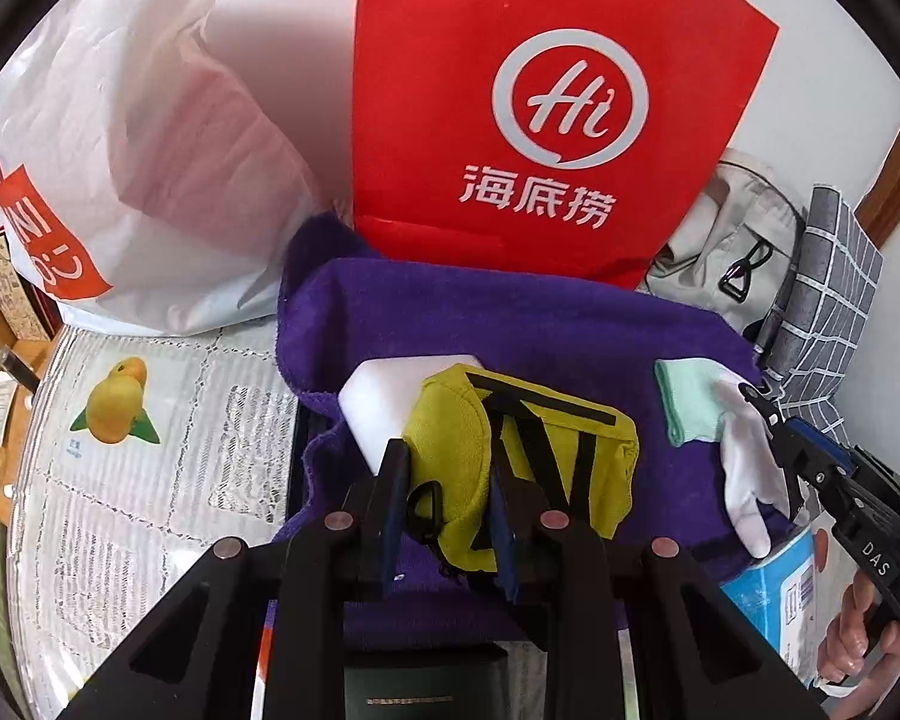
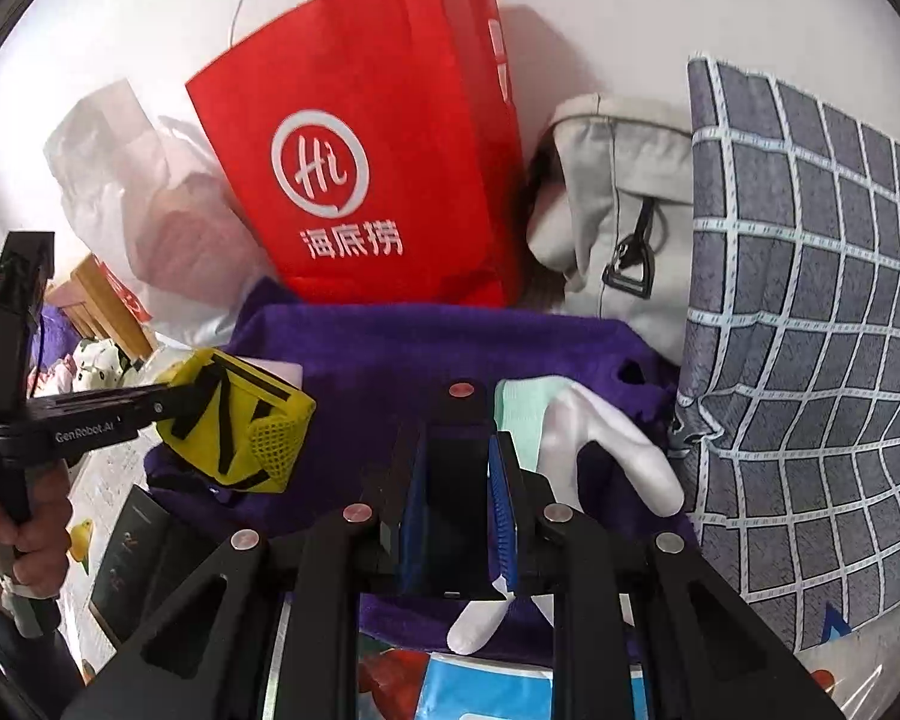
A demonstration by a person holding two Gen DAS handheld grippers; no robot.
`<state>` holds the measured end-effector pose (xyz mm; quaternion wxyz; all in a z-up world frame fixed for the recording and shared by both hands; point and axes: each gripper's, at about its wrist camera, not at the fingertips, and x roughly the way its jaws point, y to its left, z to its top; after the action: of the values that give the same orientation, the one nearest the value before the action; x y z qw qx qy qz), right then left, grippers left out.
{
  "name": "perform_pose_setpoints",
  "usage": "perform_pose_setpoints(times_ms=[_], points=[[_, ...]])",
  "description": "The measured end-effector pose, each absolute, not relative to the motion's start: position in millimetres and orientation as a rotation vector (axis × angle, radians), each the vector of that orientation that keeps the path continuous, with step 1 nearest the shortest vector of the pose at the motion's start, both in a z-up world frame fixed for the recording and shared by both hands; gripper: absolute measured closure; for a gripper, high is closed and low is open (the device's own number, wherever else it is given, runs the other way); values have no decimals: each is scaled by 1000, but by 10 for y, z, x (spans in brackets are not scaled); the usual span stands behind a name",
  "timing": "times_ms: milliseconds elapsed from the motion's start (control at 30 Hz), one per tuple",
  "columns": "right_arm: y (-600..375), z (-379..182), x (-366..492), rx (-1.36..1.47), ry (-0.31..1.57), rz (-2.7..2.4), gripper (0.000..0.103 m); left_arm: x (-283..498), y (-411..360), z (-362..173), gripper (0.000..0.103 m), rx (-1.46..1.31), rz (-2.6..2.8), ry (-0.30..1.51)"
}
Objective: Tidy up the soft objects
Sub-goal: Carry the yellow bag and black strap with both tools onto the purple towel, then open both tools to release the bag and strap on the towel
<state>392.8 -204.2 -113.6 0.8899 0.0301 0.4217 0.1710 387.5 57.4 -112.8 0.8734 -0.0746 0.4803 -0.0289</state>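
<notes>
White wall fills the background, and against it a red paper bag [image 1: 510, 108] with a round white logo stands upright. At about ten o'clock from that bag sits a crumpled white plastic bag [image 1: 150, 138]; at about three o'clock leans a pale grey canvas bag [image 2: 618, 204] with a black buckle, and further right a grey cushion with a white grid pattern [image 2: 810, 330]. Spread in front of the red bag lies a purple towel [image 1: 510, 324], covering the middle of the worktop. A lace-patterned cloth with a printed yellow fruit [image 1: 120, 408] covers the worktop at the towel's nine o'clock side.

The left claw [image 1: 450, 498] is pressed together on a yellow mesh pouch with black straps [image 1: 468, 450], held just above the towel. A white foam block [image 1: 384, 402] rests on the towel at eleven o'clock from the pouch, partly hidden behind it.

The right claw [image 2: 459, 510] is pinching a white sock [image 2: 600, 444], whose toe hangs over the towel and whose other end shows beneath the claw. A mint-green cloth [image 2: 522, 414] lies on the towel, touching the sock at its ten o'clock side. A blue and white box [image 1: 774, 594] lies at the towel's five o'clock edge
</notes>
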Motion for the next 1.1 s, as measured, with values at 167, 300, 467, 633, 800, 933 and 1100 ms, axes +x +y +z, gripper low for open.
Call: perform_pose_setpoints(times_ms=[167,300,467,633,800,933,1100], points=[[-2008,-1230,3956,44,903,352,81,3880,644,-1169,79,-157,-45,1026],[-1976,-1316,3978,32,931,350,81,3886,642,-1203,79,-139,-36,1040],[-1937,-1392,3987,19,945,348,81,3903,615,-1229,79,-114,-30,1056],[-1904,-1435,3988,2,960,345,81,3947,619,-1288,79,-110,-16,1083],[-1886,-1467,4017,-1,981,348,81,3983,607,-1337,78,-103,-8,1106],[-1879,-1520,4051,-6,1004,342,81,4003,594,-1374,77,-91,-9,1119],[-1876,-1539,4050,-14,1012,342,80,4008,594,-1381,77,-90,-11,1123]])
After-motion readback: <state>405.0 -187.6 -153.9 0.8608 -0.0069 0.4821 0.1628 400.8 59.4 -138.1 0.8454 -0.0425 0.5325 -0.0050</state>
